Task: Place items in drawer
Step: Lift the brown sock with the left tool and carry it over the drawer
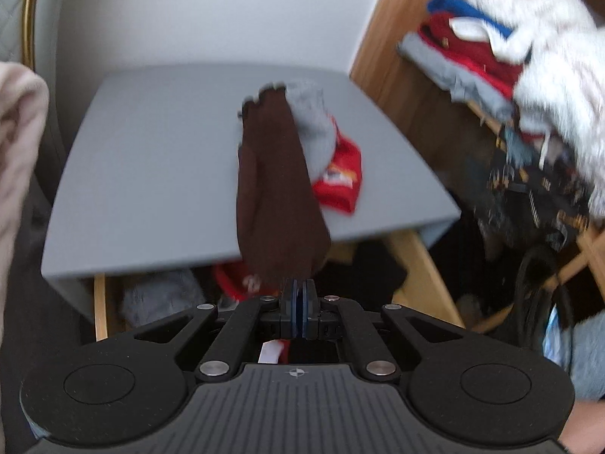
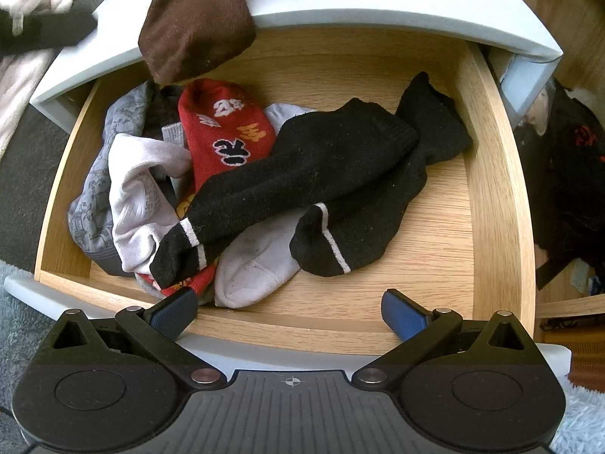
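Open wooden drawer (image 2: 495,189) under grey cabinet top (image 1: 159,174), socks heaped inside (black pair (image 2: 340,174) uppermost). Brown sock (image 1: 272,189) dangling over drawer, pinched in left gripper (image 1: 299,295). Right gripper (image 2: 289,312) spread wide, empty.

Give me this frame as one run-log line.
left gripper: shut on brown sock | right gripper: open, empty | drawer: open, holds socks | red sock: on cabinet top

My right gripper (image 2: 289,312) hangs with jaws wide apart over the open drawer (image 2: 495,189), where black socks (image 2: 321,174) overlie a red sock (image 2: 227,132).
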Demonstrator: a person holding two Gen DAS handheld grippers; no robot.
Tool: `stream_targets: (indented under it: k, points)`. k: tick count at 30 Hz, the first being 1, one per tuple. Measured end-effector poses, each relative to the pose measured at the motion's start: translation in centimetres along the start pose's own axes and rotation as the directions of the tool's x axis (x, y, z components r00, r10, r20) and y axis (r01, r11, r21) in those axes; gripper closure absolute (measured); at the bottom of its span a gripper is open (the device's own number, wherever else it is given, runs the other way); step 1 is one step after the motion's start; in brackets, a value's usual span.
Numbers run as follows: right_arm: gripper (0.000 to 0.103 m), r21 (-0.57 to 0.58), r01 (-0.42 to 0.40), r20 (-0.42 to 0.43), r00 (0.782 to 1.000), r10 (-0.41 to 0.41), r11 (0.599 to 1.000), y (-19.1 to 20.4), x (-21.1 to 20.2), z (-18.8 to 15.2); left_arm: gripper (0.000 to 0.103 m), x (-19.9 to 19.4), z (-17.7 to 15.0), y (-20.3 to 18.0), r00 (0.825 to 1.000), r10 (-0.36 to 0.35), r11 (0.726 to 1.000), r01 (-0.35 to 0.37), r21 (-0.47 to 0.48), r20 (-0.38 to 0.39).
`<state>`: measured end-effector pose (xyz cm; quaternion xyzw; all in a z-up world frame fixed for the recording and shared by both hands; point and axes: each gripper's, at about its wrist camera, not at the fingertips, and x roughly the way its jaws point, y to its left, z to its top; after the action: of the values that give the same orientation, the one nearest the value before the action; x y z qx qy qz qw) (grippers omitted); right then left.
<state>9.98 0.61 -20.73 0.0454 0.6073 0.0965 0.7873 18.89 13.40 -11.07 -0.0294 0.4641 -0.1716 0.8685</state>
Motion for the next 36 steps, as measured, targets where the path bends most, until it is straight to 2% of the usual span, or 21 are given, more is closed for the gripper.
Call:
stream_targets:
  k: [2,4,7,8,11,12,15,19,20,21,22,23,24,26,32,36]
  points:
    - [0.000,0.000,0.003,0.002,1.000,-0.003,1.000,0.1,0.0,0.0,0.099,0.6,-0.1,0.0,1.000,0.003,1.000,-0.003,-0.003,-0.001]
    - [0.000,0.002,0.005,0.004,1.000,-0.005,1.000,0.1,-0.1,-0.1,0.095,0.8,0.4,-0.2,0.999,0.030,1.000,-0.029,-0.010,0.032]
    - [0.000,0.001,0.005,0.003,1.000,-0.005,1.000,0.1,-0.1,-0.1,0.083,1.3,1.7,-0.7,0.995,0.053,0.998,-0.055,0.023,0.086]
    - [0.000,0.000,0.005,0.002,1.000,-0.005,1.000,0.1,-0.1,-0.1,0.075,1.7,2.1,-0.9,0.994,0.060,0.998,-0.063,0.031,0.089]
    - [0.000,0.000,0.003,0.001,1.000,-0.003,1.000,0.1,-0.1,0.0,0.034,3.0,3.3,-1.6,0.993,0.093,0.994,-0.098,0.058,0.078]
    - [0.000,0.000,0.003,0.000,1.000,-0.003,1.000,0.1,0.0,0.0,0.033,3.4,3.4,-1.8,0.991,0.107,0.991,-0.113,0.072,0.086]
    - [0.000,-0.002,0.004,-0.003,1.000,-0.004,1.000,0.1,0.0,0.1,0.033,4.5,3.8,-2.2,0.985,0.146,0.983,-0.155,0.098,0.093]
    - [0.000,-0.007,0.006,-0.004,1.000,-0.006,1.000,0.2,0.0,0.1,0.033,6.2,3.8,-1.8,0.986,0.167,0.981,-0.169,0.094,0.027]
    - [0.000,-0.008,0.006,-0.004,1.000,-0.006,1.000,0.2,0.0,0.1,0.037,6.4,3.6,-1.8,0.985,0.172,0.979,-0.174,0.107,0.029]
    - [0.000,-0.007,0.006,-0.004,1.000,-0.006,1.000,0.2,0.0,0.1,0.051,6.3,3.3,-1.7,0.984,0.175,0.976,-0.179,0.121,0.042]
    - [0.000,-0.005,0.006,-0.005,1.000,-0.006,1.000,0.2,0.0,0.1,0.060,6.0,3.1,-1.7,0.983,0.174,0.975,-0.181,0.127,0.060]
    - [0.000,-0.002,0.006,-0.005,1.000,-0.006,1.000,0.1,0.0,0.1,0.079,5.7,3.0,-1.5,0.984,0.168,0.977,-0.175,0.119,0.065]
    - [0.000,-0.002,0.005,-0.005,1.000,-0.005,1.000,0.1,0.0,0.1,0.087,5.4,2.9,-1.1,0.985,0.157,0.981,-0.164,0.102,0.073]
    - [0.000,-0.004,0.005,-0.005,1.000,-0.005,1.000,0.2,0.0,0.1,0.095,4.4,2.8,-0.6,0.983,0.147,0.984,-0.156,0.081,0.108]
    - [0.000,-0.003,0.005,-0.004,1.000,-0.005,1.000,0.2,0.0,0.1,0.096,1.2,3.0,-0.1,0.981,0.102,0.992,-0.113,0.056,0.167]
    - [0.000,-0.003,0.005,-0.004,1.000,-0.005,1.000,0.1,0.1,0.1,0.096,-0.4,2.1,-0.5,0.988,0.041,0.997,-0.051,0.062,0.149]
